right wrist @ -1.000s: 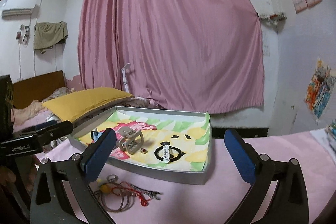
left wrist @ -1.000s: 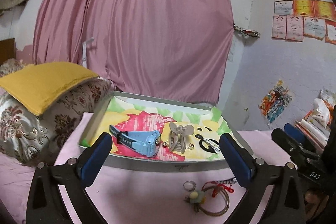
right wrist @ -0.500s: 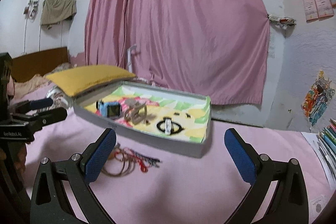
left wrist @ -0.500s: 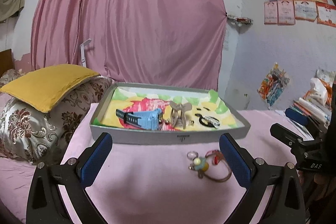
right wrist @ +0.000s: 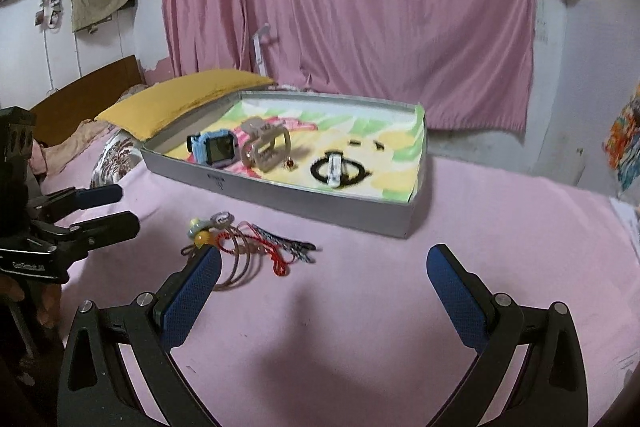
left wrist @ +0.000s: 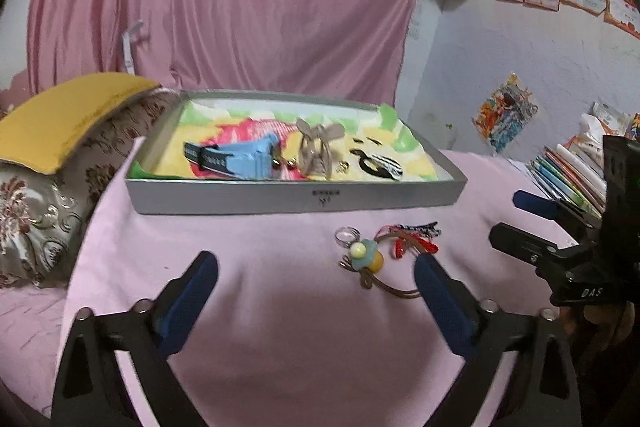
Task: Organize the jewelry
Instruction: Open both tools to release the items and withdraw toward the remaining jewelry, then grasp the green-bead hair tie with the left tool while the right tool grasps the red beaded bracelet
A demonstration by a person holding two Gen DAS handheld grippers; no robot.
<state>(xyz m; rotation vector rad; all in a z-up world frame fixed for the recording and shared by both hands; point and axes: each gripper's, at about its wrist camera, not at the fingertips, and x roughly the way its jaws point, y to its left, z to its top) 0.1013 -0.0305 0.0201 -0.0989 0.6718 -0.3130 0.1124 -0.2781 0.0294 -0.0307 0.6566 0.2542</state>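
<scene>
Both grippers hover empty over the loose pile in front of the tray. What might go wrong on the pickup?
1. The hair tie, ring and cords lie tangled, so one pinch may drag several.
2. The left gripper is closing with nothing between its fingers, and may shut too early.
3. The right gripper is close, and they could collide.

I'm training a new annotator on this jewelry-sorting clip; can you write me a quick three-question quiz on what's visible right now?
1. True or false: the blue watch lies inside the grey tray.
2. Which lies outside the tray on the pink cloth? A) the beige hair clip B) the tangle of bracelets and cords C) the black-and-white clip
3. Fill in: neither the left claw nor the right claw holds ____.

Key: 1 true; 2 B; 3 anything.
</scene>
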